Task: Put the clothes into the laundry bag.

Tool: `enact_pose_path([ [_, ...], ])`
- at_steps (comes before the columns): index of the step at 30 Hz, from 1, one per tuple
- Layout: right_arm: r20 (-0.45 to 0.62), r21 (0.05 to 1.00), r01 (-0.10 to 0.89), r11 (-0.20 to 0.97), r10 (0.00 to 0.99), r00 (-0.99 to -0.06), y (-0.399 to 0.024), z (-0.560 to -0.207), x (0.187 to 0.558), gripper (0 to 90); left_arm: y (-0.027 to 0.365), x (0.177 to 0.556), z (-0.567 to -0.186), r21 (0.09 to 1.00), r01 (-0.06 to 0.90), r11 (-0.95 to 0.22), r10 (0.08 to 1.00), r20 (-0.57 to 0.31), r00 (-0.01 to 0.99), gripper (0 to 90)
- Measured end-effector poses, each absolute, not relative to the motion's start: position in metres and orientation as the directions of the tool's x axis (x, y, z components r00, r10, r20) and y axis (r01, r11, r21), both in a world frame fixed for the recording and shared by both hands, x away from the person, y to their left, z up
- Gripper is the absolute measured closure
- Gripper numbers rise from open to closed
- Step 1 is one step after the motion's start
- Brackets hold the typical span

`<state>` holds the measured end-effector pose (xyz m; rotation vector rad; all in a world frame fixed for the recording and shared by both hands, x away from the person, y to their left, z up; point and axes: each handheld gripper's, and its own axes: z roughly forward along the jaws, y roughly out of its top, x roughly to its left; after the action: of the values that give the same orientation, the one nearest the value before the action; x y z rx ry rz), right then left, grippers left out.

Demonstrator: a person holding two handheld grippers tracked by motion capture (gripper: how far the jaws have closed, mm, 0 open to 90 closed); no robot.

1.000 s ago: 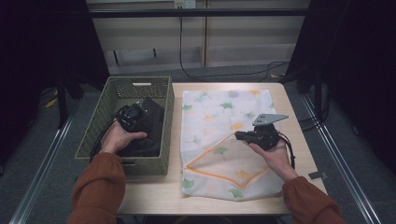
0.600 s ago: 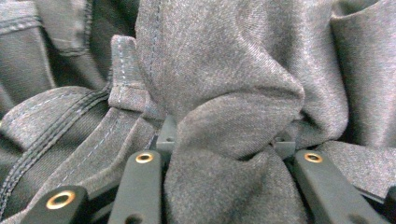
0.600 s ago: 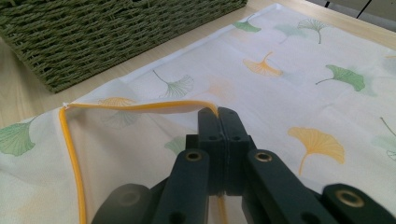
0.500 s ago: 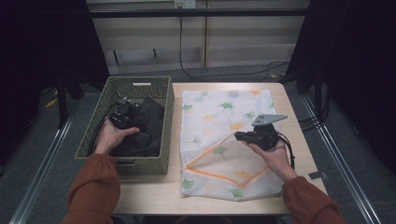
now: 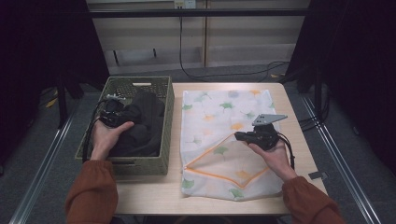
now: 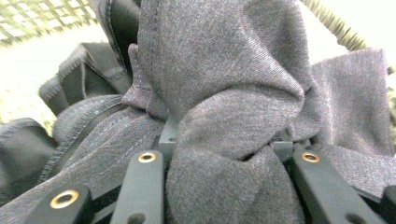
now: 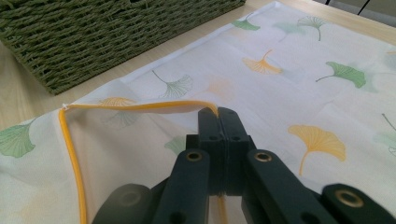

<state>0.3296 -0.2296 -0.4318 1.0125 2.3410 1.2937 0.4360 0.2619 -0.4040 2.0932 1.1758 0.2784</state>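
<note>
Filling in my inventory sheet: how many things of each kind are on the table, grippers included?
Woven green basket: 1
Dark grey garment: 1
Leaf-print laundry bag: 1
Grippers: 2, left gripper and right gripper
Total: 5

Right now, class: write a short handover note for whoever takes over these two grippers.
Left gripper: its jaws have just closed on the dark garment, inside the basket.
Right gripper: shut on the orange edge of the leaf-print bag, lifting its opening.
Done: both grips made.
Left: probably lift the garment out and put it into the bag.
</note>
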Motion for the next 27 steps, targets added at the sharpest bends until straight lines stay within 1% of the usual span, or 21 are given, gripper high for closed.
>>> enact_pose_path([
  [2,0.086,0.825,0.440,0.355,0.690,-0.718,-0.230,-0.432,0.330,89.6,0.268,0.432,-0.398,0.707,0.638,-0.304,0.817,-0.151,0.557,62.3],
  [3,0.086,0.825,0.440,0.355,0.690,-0.718,-0.230,-0.432,0.330,89.6,0.268,0.432,-0.398,0.707,0.638,-0.304,0.817,-0.151,0.557,62.5],
  [4,0.086,0.825,0.441,0.354,0.693,-0.716,-0.230,-0.432,0.330,89.6,0.271,0.428,-0.392,0.734,0.623,-0.271,0.822,-0.161,0.546,62.5],
  [5,0.086,0.825,0.441,0.354,0.693,-0.716,-0.230,-0.432,0.330,89.6,0.271,0.428,-0.392,0.734,0.623,-0.271,0.822,-0.161,0.546,62.6],
  [7,0.086,0.823,0.444,0.354,0.696,-0.713,-0.230,-0.432,0.330,89.6,0.278,0.423,-0.384,0.773,0.585,-0.246,0.817,-0.159,0.554,62.7],
  [13,0.087,0.825,0.443,0.352,0.695,-0.713,-0.230,-0.432,0.330,89.6,0.289,0.413,-0.370,0.844,0.505,-0.179,0.819,-0.157,0.552,63.0],
  [15,0.088,0.824,0.444,0.351,0.695,-0.713,-0.230,-0.432,0.330,89.6,0.290,0.411,-0.367,0.854,0.494,-0.162,0.820,-0.162,0.549,63.0],
  [16,0.088,0.824,0.444,0.351,0.696,-0.713,-0.230,-0.432,0.330,89.6,0.294,0.407,-0.362,0.873,0.468,-0.135,0.816,-0.170,0.552,63.1],
  [19,0.089,0.825,0.444,0.349,0.696,-0.712,-0.231,-0.431,0.330,89.6,0.299,0.402,-0.354,0.893,0.432,-0.125,0.815,-0.156,0.558,63.1],
  [21,0.088,0.825,0.444,0.349,0.697,-0.712,-0.231,-0.431,0.330,89.6,0.302,0.399,-0.350,0.908,0.406,-0.101,0.807,-0.164,0.567,63.1],
  [22,0.088,0.825,0.444,0.349,0.697,-0.712,-0.231,-0.431,0.330,89.6,0.302,0.399,-0.350,0.908,0.406,-0.101,0.807,-0.164,0.567,63.1],
  [23,0.089,0.825,0.444,0.349,0.696,-0.712,-0.231,-0.431,0.330,89.6,0.303,0.396,-0.346,0.921,0.380,-0.087,0.796,-0.164,0.582,63.1],
  [27,0.091,0.825,0.445,0.349,0.695,-0.713,-0.231,-0.432,0.330,89.6,0.301,0.390,-0.336,0.935,0.345,-0.078,0.784,-0.157,0.601,63.1],
])
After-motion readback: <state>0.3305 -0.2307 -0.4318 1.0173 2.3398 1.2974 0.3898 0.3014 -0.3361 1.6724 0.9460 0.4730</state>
